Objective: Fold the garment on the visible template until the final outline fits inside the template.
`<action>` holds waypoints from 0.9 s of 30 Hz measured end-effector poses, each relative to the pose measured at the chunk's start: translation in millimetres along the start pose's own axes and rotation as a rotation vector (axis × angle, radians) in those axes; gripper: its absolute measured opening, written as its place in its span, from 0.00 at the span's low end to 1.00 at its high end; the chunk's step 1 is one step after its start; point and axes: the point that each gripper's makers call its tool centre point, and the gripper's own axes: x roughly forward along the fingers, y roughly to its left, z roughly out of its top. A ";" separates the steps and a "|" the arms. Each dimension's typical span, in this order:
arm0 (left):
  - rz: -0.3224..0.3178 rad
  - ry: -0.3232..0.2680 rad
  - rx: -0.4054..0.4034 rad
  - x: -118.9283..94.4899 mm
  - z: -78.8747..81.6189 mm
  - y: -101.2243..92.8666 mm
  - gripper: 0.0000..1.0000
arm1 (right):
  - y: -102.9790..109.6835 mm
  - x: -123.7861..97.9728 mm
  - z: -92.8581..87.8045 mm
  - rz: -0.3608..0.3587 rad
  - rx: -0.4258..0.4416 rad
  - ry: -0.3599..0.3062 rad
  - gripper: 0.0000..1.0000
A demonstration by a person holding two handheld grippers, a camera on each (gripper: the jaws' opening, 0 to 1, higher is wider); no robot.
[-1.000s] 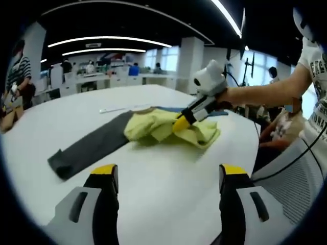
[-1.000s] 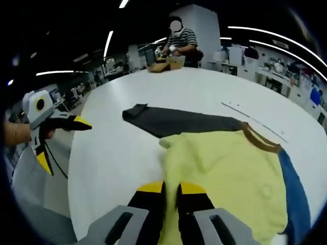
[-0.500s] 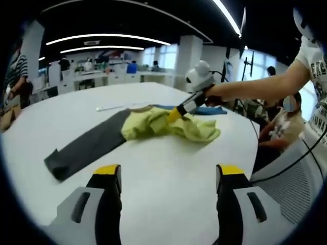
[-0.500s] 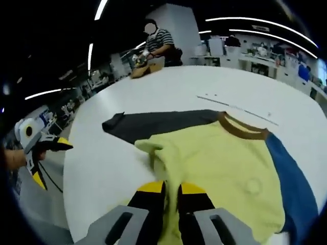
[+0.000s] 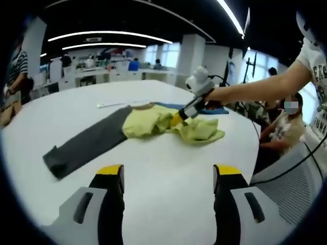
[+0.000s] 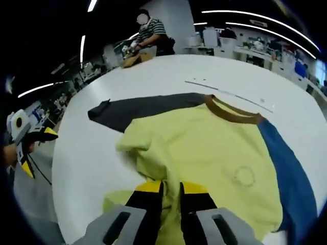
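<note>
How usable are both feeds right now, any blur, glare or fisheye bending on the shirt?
Left gripper view: strong fisheye curve, white round table bright, yellow long-sleeved shirt soft but readable. Right gripper view: shirt slightly blurred, ceiling lights streak, no glare on the fabric.

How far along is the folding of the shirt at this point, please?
Early stage. Done: little; the shirt lies bunched on the table. In hand: the right gripper pinches its yellow hem; the left gripper hangs open. Left: the grey sleeve and blue sleeve lie unfolded.
</note>
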 end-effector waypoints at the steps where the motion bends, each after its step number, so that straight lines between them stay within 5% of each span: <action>1: -0.002 0.001 -0.001 0.6 0.1 -0.3 0.67 | -1.5 -1.9 0.9 0.002 0.010 -0.007 0.17; 5: -0.008 0.005 -0.011 5.1 2.2 -1.0 0.63 | -6.6 -14.9 3.2 -0.007 0.039 -0.030 0.40; 14: -0.033 0.006 -0.050 28.5 11.3 0.6 0.60 | -16.7 -55.8 -9.2 -0.053 0.101 -0.065 0.64; 27: -0.054 -0.001 -0.149 70.3 19.7 -1.4 0.50 | -11.2 -100.6 -39.5 -0.094 0.121 -0.073 0.73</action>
